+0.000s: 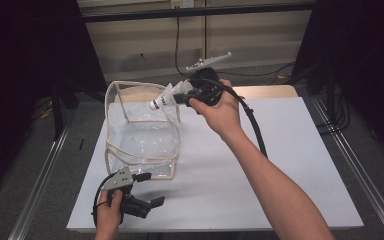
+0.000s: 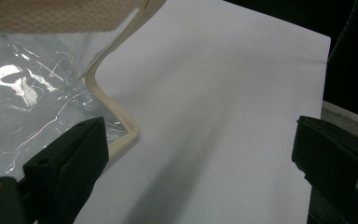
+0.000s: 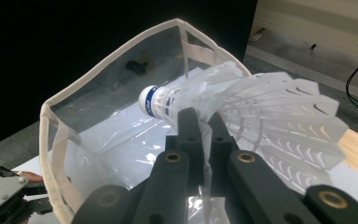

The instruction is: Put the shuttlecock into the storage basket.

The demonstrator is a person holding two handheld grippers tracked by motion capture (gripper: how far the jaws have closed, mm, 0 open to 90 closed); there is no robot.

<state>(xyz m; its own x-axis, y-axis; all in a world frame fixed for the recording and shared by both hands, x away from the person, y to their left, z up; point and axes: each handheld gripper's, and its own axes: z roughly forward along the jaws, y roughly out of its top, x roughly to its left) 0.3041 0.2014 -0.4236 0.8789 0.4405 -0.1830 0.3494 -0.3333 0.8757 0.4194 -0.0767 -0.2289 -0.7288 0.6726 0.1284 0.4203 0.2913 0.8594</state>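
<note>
A clear plastic bag (image 1: 140,137) with beige trim stands open on the white board (image 1: 280,165). My right gripper (image 1: 178,96) is shut on the skirt of a white shuttlecock (image 1: 164,98) and holds it above the bag's far right rim, with the blue-banded cork pointing left and down. In the right gripper view the jaws (image 3: 200,119) pinch the shuttlecock (image 3: 265,109) over the bag's mouth (image 3: 121,51). My left gripper (image 1: 152,188) stands open at the board's near left, just in front of the bag's front corner. Its jaws (image 2: 198,130) are wide apart with nothing between them, beside the bag's trim (image 2: 116,116).
The white board (image 2: 223,84) lies on a wooden table whose edge (image 1: 270,91) shows at the back. Dark curtains hang left and right. Metal rails run along both sides of the floor. A black cable (image 1: 252,122) trails from the right gripper.
</note>
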